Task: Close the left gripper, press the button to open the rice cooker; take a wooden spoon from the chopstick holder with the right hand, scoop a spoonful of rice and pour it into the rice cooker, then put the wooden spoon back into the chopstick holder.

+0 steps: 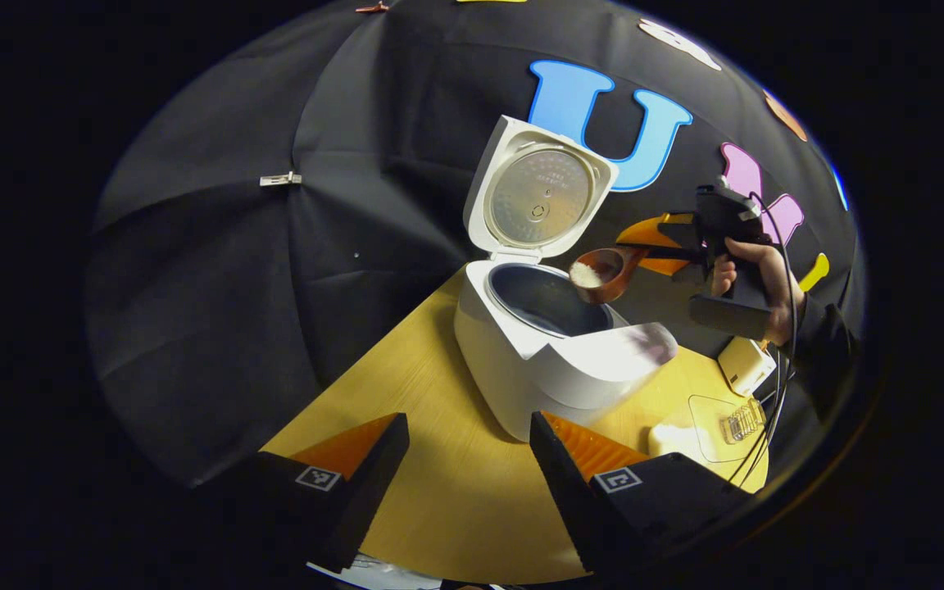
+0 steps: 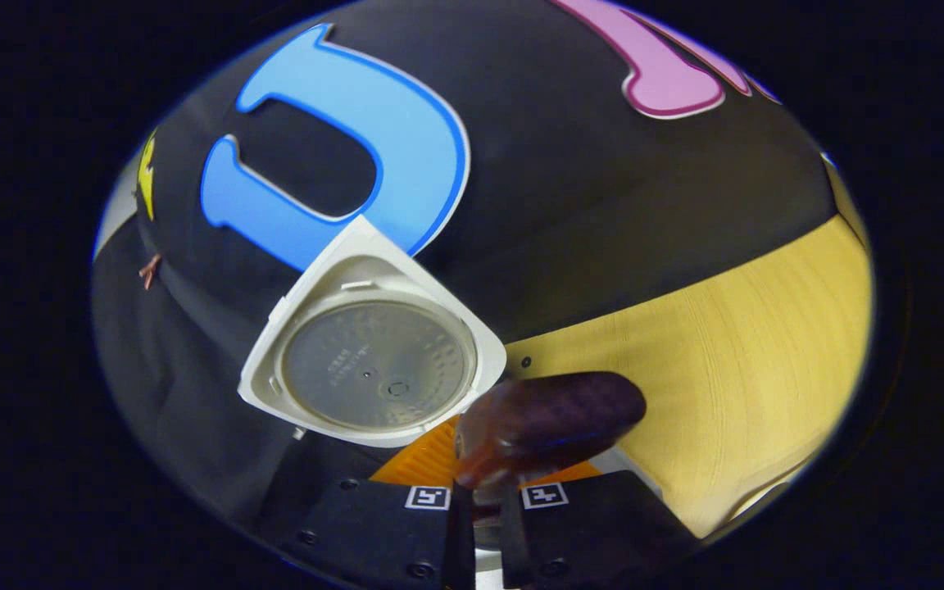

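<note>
The white rice cooker stands on the wooden table with its lid swung up and the dark inner pot exposed. In the left gripper view, a wooden spoon carrying white rice hovers over the pot's right rim. My right gripper, held by a hand, is shut on its handle. My left gripper stands open and holds nothing, in front of the cooker. In the right gripper view, the right gripper clamps the spoon, whose dark underside faces the camera beside the raised lid.
To the right of the cooker lie a clear plastic tray, a white lump at its near edge, a small white box and black cables. Bare wooden tabletop stretches between my left fingers and the cooker.
</note>
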The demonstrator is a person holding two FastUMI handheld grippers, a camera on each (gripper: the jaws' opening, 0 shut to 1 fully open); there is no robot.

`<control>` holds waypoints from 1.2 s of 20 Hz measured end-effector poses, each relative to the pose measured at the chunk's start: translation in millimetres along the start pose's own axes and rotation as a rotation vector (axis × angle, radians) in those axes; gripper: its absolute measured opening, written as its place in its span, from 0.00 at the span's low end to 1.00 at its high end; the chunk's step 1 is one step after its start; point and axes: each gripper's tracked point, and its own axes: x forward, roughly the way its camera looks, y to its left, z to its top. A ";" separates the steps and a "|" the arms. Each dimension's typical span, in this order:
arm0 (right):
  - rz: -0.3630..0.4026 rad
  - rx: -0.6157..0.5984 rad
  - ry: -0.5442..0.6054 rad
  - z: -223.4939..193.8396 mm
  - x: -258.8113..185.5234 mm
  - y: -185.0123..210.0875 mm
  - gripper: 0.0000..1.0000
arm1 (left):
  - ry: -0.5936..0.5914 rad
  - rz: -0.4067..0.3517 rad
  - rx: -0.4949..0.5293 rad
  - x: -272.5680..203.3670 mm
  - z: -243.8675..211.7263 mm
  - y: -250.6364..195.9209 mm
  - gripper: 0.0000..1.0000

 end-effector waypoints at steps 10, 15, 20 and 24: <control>-0.012 -0.623 -0.069 -30.6 12.9 20.3 0.17 | -0.005 -0.017 -0.001 12.0 -6.7 -1.2 0.96; -0.004 -0.769 -0.084 -30.3 2.1 29.9 0.17 | -0.042 -0.055 0.009 19.1 -10.3 -0.9 0.96; 0.074 -0.876 -0.116 -26.8 -14.4 55.1 0.17 | -0.075 -0.055 -0.046 19.7 -5.0 6.8 0.96; 0.077 -0.909 -0.115 -29.2 -23.9 62.6 0.16 | -0.099 -0.038 -0.056 10.6 -0.3 14.0 0.92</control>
